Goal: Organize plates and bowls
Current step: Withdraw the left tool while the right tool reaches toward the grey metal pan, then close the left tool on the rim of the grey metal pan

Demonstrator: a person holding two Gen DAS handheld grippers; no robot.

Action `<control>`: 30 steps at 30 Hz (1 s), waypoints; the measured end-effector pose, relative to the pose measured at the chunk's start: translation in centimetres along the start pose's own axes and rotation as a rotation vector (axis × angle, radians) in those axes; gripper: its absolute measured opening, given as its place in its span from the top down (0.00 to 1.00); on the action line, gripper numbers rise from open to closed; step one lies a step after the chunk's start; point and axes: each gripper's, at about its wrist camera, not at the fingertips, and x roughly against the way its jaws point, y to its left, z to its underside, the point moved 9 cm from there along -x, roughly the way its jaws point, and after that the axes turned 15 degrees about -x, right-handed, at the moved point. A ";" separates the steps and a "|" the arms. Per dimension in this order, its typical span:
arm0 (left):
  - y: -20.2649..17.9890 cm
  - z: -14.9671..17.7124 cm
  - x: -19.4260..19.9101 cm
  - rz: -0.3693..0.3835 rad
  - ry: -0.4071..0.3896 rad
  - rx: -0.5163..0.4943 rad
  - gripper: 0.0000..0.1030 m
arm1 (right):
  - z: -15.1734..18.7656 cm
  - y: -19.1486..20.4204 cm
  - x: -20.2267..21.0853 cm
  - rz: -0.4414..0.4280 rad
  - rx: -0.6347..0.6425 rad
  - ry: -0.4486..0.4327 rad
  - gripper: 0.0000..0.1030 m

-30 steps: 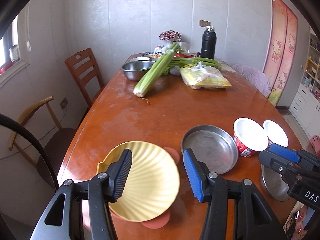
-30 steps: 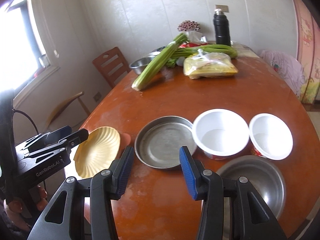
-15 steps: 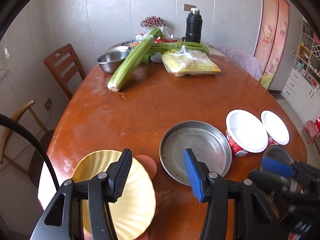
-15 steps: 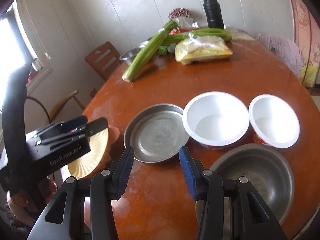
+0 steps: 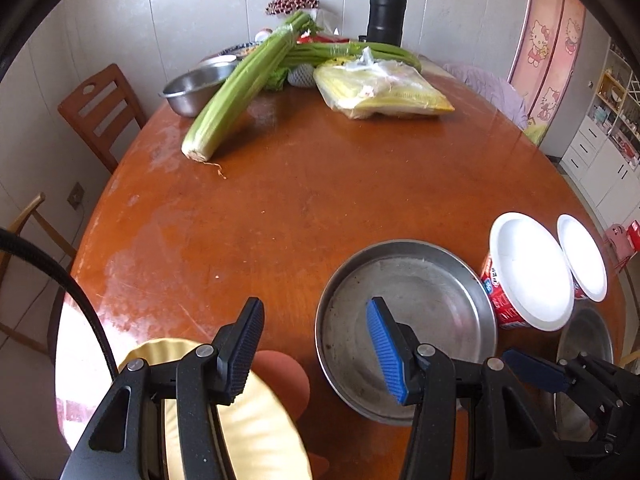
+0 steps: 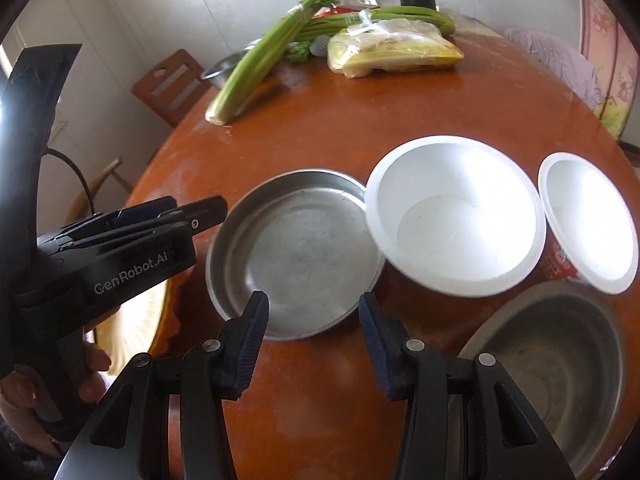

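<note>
Left wrist view: left gripper (image 5: pixel 316 344) jaws apart, empty; yellow plate (image 5: pixel 240 428) lower left, steel pan (image 5: pixel 432 292) lower centre.

Right wrist view: right gripper (image 6: pixel 312 344) jaws apart, empty, above pan rim; white bowls (image 6: pixel 456 216) upper right. Advice: straddle one rim squarely before closing.

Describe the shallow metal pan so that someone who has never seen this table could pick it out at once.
Start at the round wooden table and look to its near edge, where the dishes sit in a cluster. The shallow metal pan lies there, its rim against the larger white bowl. It is flat-bottomed, low-walled and dull grey, unlike the deeper steel bowl nearby.
</note>
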 end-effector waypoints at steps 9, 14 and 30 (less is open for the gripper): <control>-0.6 0.0 -2.0 0.017 0.042 -0.025 0.48 | -1.3 0.0 -1.3 0.070 0.024 -0.002 0.54; -0.3 0.4 -2.9 0.010 0.063 -0.018 0.48 | -1.6 -0.7 -1.3 0.102 0.010 -0.010 0.56; -1.0 1.1 -4.3 0.014 0.108 -0.049 0.66 | -0.7 -0.4 -3.3 0.109 0.030 0.043 0.65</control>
